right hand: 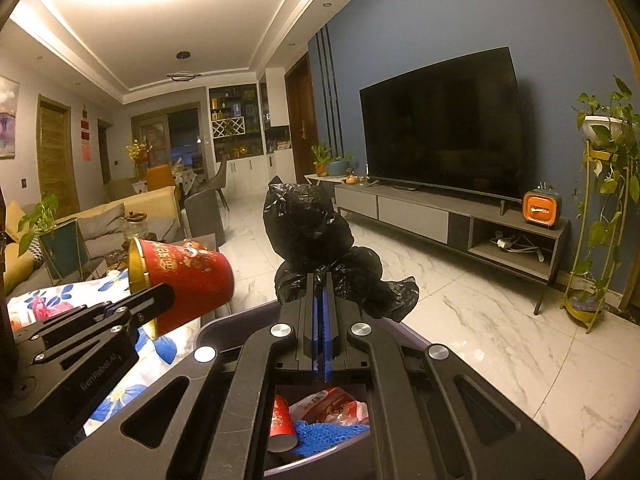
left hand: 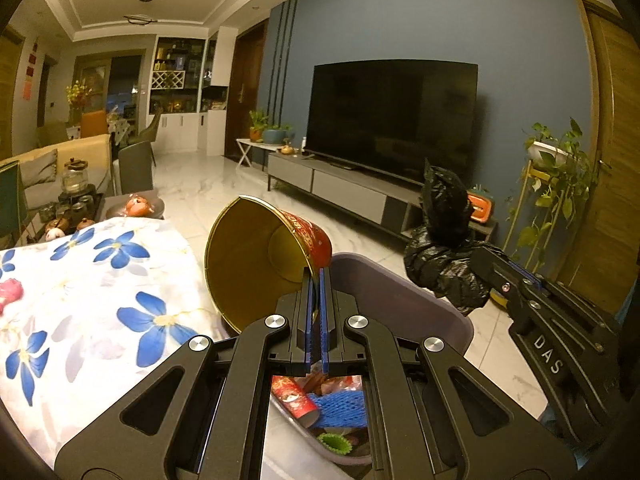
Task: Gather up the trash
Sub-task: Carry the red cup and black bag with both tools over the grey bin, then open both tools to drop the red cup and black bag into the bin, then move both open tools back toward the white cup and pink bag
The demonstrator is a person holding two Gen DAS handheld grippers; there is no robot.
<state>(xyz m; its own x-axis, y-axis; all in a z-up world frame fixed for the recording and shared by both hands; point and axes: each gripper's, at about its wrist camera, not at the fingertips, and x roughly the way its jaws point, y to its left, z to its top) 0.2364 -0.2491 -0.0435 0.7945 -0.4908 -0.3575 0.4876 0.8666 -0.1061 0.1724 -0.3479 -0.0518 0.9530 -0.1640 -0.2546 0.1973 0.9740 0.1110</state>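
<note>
The red tin bucket (left hand: 272, 256) hangs tipped on its side above the purple trash bin (left hand: 400, 300), just right of the flowered tablecloth (left hand: 100, 280). The left gripper (left hand: 318, 280) pinches the bucket's gold rim with its fingers closed tight. The right gripper (right hand: 322, 284) is closed on a crumpled black trash bag (right hand: 312, 236), held up over the bin's far side. Both grippers hide most of the bin. Through the gaps you can see only some trash: a red paper cup (right hand: 282, 420), blue foam netting (right hand: 320, 434) and wrappers too crumpled to read. Only the left view shows a green bit (left hand: 334, 442) and inside the gold bucket. The right view shows its red outside. Far behind stand a big dark television (left hand: 392, 116) and leafy plants (right hand: 608, 184).
</note>
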